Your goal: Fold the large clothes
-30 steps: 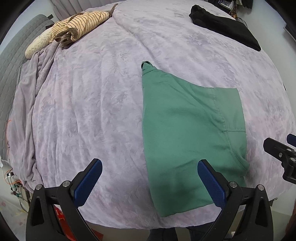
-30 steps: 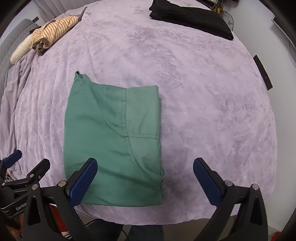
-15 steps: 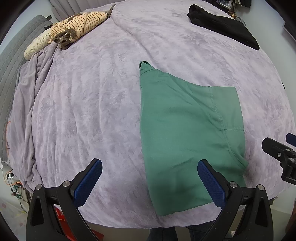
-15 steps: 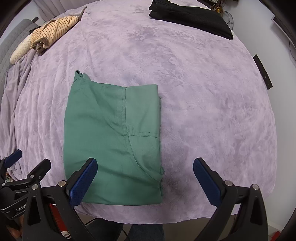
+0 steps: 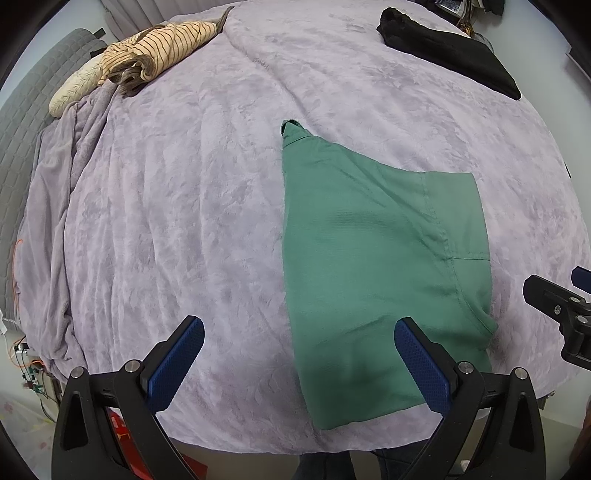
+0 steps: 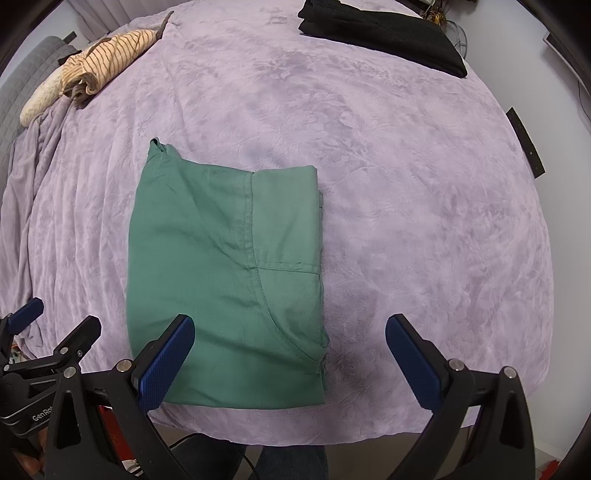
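Both jaws stand wide apart and hold nothing. The left gripper [image 5: 299,354] hovers over the near edge of the bed [image 5: 184,203], its right pad above the near left part of the green garment [image 5: 369,258]. The right gripper [image 6: 290,349] hangs over the garment's near right corner, its left pad above the cloth, its right pad above bare blanket.

The garment lies flat near the front edge of the bed, already folded to a rough rectangle, with a small tab sticking out at the far left corner. Probably one more fold remains — near edge to far edge. To do it well, each gripper should pinch all layers at a near corner, lift both together, and carry them level so the layers do not slide apart.

Far back lie a striped garment [image 5: 155,48] and a black one [image 6: 380,33] — well apart.
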Demonstrator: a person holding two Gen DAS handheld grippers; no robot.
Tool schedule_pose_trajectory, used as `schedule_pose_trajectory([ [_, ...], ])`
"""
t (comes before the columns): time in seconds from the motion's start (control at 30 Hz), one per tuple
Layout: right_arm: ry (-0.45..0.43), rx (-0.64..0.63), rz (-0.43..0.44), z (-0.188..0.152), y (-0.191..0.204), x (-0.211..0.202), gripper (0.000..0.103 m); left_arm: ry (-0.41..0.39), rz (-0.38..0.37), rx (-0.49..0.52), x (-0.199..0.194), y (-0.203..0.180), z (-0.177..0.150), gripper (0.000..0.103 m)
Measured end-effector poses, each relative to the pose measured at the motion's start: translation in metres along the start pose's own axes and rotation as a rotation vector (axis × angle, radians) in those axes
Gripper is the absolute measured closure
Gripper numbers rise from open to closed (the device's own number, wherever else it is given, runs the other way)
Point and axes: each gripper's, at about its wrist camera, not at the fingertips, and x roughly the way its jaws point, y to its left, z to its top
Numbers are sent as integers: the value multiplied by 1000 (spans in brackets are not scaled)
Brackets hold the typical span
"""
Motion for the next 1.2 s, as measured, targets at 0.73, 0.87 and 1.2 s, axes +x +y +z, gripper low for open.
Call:
schedule_pose_trajectory([
  [0.73,14,-16,2,4,5,3,0,10,0,-2,4,3,-1,0],
  [0.87,15,-17,-1,4,5,3,0,11,6,-2,5,2,-2,0],
  [1.2,22,-18,1,3,5,6,0,1,2,16,5,0,-1,0],
])
